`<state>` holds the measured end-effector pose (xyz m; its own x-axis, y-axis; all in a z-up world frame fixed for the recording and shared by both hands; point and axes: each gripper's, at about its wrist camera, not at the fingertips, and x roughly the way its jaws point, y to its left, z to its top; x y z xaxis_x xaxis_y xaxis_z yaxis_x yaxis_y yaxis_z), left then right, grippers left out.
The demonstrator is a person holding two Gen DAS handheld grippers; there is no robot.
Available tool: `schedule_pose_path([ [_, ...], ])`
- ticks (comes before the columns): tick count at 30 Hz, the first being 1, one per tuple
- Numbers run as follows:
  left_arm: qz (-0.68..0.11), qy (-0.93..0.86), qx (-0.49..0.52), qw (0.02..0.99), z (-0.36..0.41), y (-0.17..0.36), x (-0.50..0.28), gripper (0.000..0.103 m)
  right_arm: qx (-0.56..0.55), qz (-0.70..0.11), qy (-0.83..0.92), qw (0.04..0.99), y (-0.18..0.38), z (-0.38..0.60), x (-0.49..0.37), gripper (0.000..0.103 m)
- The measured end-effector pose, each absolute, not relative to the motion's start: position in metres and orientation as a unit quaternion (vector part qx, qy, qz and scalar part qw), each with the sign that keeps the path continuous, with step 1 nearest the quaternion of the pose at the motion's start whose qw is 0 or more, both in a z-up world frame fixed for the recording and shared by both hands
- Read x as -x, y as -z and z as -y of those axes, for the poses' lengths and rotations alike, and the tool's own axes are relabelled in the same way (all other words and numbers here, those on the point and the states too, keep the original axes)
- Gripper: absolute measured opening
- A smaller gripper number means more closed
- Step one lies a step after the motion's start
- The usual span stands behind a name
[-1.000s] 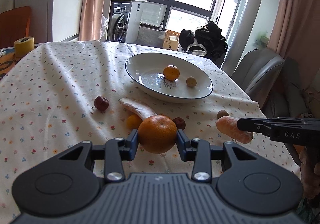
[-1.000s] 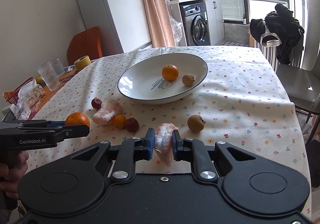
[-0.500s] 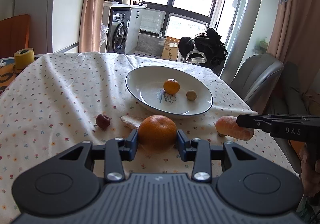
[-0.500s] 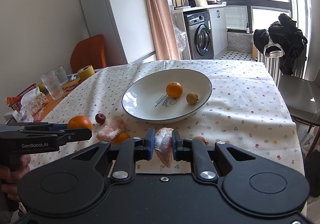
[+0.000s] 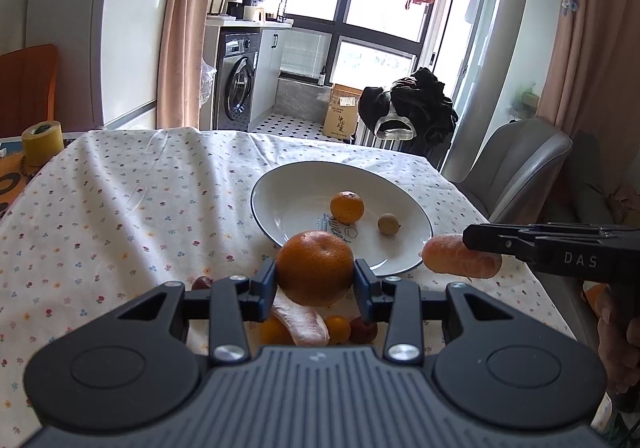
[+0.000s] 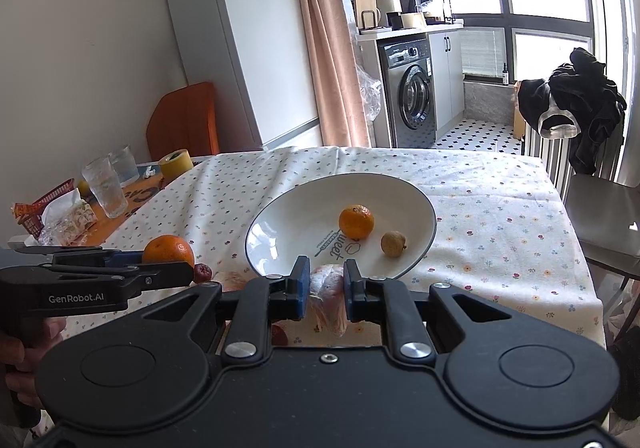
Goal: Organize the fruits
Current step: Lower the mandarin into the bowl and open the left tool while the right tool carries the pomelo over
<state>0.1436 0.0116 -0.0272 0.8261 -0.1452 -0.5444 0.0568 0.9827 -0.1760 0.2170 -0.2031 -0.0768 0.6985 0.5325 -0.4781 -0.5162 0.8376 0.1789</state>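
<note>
While the left gripper (image 5: 315, 280) clamps a firm round orange (image 5: 315, 268) at its widest and the right gripper (image 6: 327, 290) pinches a soft peeled segment (image 6: 329, 298) gently, both hover near the plate (image 6: 280, 232); squeezing harder would likely bruise the segment.

You've lifted both loads off the tablecloth (image 5: 120, 208): your left gripper (image 5: 315, 279) has carried its orange (image 5: 315, 274) toward the plate (image 5: 288, 204), and your right gripper (image 6: 327, 290) has brought the pomelo segment (image 6: 329, 300) to its near rim
</note>
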Motion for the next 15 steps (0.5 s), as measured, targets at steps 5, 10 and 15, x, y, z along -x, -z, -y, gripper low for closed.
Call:
schedule_pose_path([
  [5,-0.290,0.051,0.077,0.953,-0.013,0.025,-0.158,0.038,-0.016,-0.262,-0.287,0.921,0.075,0.199,-0.230,0.016],
  [10,-0.294,0.049,0.075,0.951,-0.013,0.025,-0.174,0.038,-0.018,-0.265,-0.288,0.920,0.077,0.197,-0.245,0.016],
  [15,-0.301,0.052,0.071,0.949,-0.010,0.028,-0.190,0.038,-0.021,-0.272,-0.290,0.917,0.082,0.191,-0.259,0.016],
])
